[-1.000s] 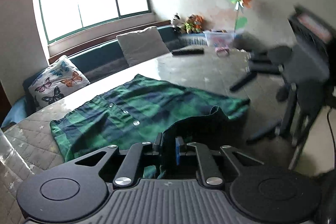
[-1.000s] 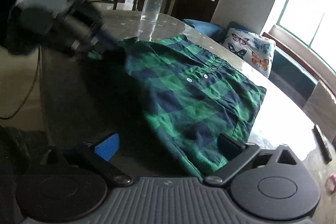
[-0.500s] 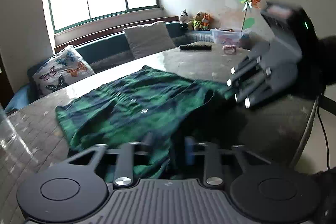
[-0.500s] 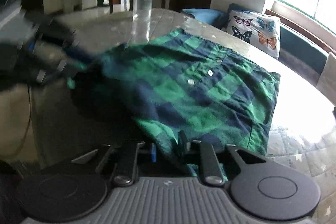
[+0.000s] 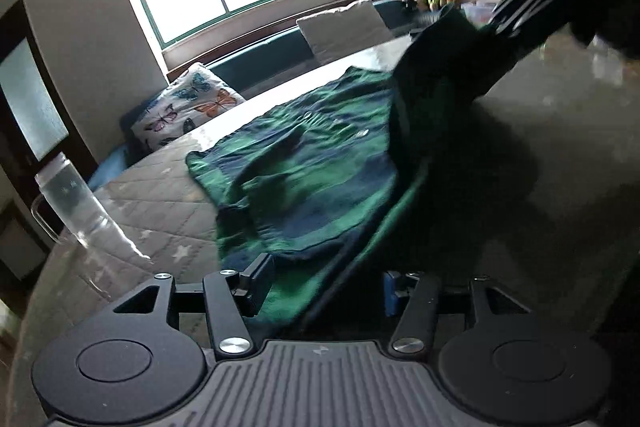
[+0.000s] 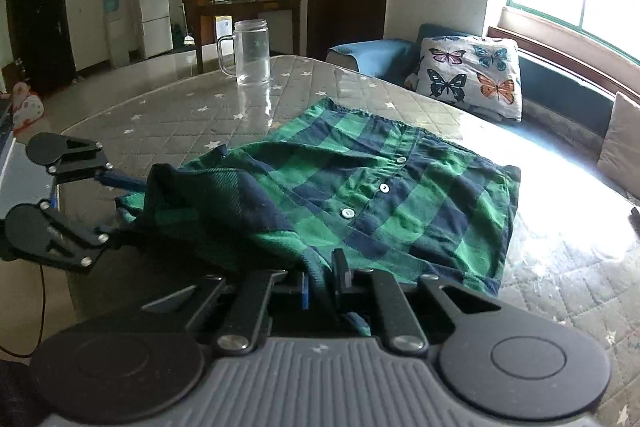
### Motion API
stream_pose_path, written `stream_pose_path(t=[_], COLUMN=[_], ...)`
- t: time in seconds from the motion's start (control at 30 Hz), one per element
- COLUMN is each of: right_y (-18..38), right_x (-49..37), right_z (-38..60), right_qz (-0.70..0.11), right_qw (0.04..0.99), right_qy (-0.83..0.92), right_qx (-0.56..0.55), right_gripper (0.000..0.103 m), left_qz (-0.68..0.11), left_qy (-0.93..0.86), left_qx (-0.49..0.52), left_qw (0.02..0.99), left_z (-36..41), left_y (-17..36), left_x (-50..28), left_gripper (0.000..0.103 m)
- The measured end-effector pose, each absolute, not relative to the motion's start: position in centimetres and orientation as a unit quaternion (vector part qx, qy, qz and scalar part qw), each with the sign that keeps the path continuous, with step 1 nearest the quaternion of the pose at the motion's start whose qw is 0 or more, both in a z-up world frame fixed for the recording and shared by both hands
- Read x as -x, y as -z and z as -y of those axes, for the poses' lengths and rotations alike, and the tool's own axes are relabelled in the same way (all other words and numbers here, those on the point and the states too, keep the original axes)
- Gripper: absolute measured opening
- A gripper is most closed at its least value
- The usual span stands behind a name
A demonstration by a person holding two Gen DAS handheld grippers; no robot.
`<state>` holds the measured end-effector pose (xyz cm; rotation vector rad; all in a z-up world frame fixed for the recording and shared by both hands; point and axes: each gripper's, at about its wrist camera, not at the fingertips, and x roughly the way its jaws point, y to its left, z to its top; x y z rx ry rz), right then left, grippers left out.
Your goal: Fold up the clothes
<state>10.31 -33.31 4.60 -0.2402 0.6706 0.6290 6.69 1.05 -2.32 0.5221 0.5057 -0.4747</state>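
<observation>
Here my right gripper is clenched on the near hem of the green plaid shirt, having just closed on it. The shirt lies spread on the quilted table. My left gripper has just been opening; its jaws stand apart with loose cloth between them, unpressed. I judge that the freed side could slump and spoil the fold as I lift. A clear glass mug beyond the shirt looks empty.
</observation>
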Motion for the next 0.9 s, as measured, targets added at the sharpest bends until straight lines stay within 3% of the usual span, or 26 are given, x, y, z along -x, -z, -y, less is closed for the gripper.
stream_pose_path(t=[0.1,0.17,0.3,0.67,0.9], right_y=[-4.2,-4.1,-4.8,-10.5,-11.8], right_x=[-10.0,-9.6,-8.3,0.0,-3.8], right_z=[33.5,33.6,34.2,36.7,36.2], right_qz=[-0.322,-0.319,-0.303,-0.266,-0.266], right_qw=[0.891,0.894,0.899,0.9,0.903], right_qy=[-0.3,-0.298,-0.3,-0.34,-0.331], right_qx=[0.109,0.103,0.097,0.066,0.063], right_gripper=[0.007,0.005,0.004,0.003,0.003], left_qz=[-0.251,-0.247,-0.224,-0.169,-0.169], left_qy=[0.235,0.237,0.239,0.274,0.252], left_qx=[-0.275,-0.269,-0.254,-0.2,-0.176], left_qw=[0.898,0.9,0.91,0.925,0.936], left_z=[-1.0,-1.0,-1.4,-4.2,-4.2], left_y=[3.2,2.9,0.8,-7.0,-8.3], left_x=[-7.2,-7.1,-5.6,2.8,-1.6], left_gripper=[0.017,0.012,0.007,0.007,0.007])
